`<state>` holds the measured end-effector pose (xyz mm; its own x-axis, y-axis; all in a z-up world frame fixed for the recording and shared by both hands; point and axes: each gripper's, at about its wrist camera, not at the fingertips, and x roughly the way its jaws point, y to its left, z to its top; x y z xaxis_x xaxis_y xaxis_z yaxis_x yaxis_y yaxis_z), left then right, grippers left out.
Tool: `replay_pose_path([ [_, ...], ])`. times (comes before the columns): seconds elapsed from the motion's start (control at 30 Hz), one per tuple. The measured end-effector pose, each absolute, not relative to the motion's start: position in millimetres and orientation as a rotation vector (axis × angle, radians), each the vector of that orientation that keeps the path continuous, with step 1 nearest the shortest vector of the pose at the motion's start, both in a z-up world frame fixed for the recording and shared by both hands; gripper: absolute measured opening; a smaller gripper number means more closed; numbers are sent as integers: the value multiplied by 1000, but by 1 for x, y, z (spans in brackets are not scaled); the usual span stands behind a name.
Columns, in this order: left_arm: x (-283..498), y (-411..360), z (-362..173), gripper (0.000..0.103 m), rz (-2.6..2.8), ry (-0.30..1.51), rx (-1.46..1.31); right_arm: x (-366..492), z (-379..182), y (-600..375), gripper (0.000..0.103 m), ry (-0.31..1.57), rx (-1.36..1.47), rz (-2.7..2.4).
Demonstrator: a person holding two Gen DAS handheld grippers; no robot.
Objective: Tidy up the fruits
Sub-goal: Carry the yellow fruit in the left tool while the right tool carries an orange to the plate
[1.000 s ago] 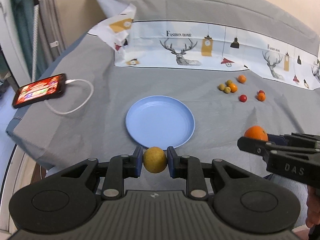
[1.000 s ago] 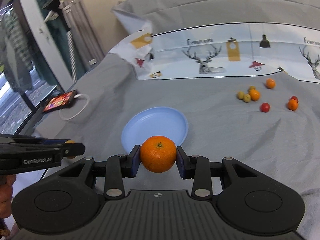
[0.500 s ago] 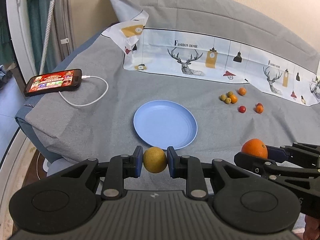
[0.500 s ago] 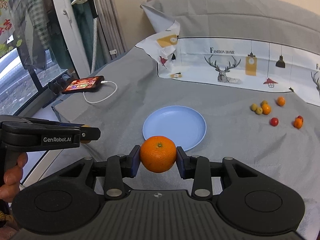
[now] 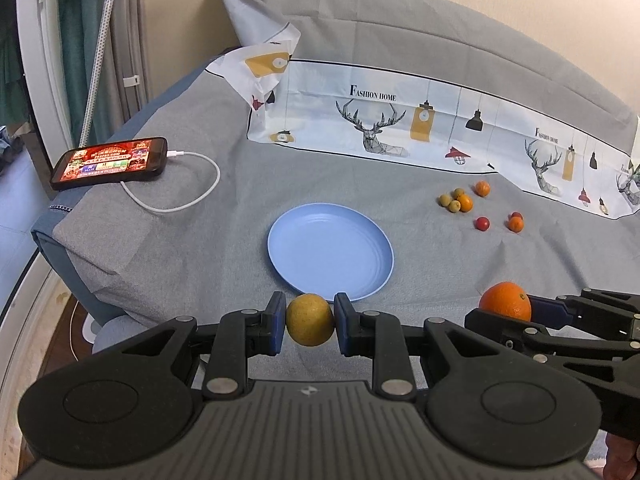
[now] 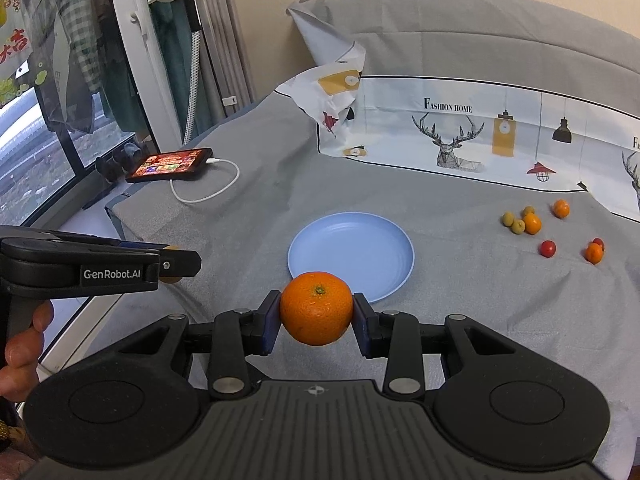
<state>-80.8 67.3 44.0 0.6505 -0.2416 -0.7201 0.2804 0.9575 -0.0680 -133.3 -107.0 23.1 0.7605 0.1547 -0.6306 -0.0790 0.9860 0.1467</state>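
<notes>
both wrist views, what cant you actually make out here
- Small fruits far right on the cloth: too small in both views to tell what kind.
- Yellow-brown fruit in the left gripper: in the right wrist view the gripper's own finger hides nearly all of it.
- Orange in the right gripper: its underside is hidden in both views.
- Phone screen: text too small to read.
- Person: only fingers, cut off at the left edge.

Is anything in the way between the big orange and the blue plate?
No, nothing visible blocks it. The orange is clamped in the right tool, and the blue plate lies just beyond it with only bare grey cloth between. The plate holds nothing. The small fruits lie off to the right, out of the path.
</notes>
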Motion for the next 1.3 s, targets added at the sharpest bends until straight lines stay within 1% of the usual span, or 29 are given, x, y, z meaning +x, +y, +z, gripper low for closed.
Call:
replay_pose_path([
  [0.77, -47, 57, 20, 28, -292, 893, 67, -104, 0, -115, 39, 774, 148, 116],
  [1.3, 33, 26, -8, 28, -248, 966, 115, -45, -32, -136, 39, 816, 175, 79],
])
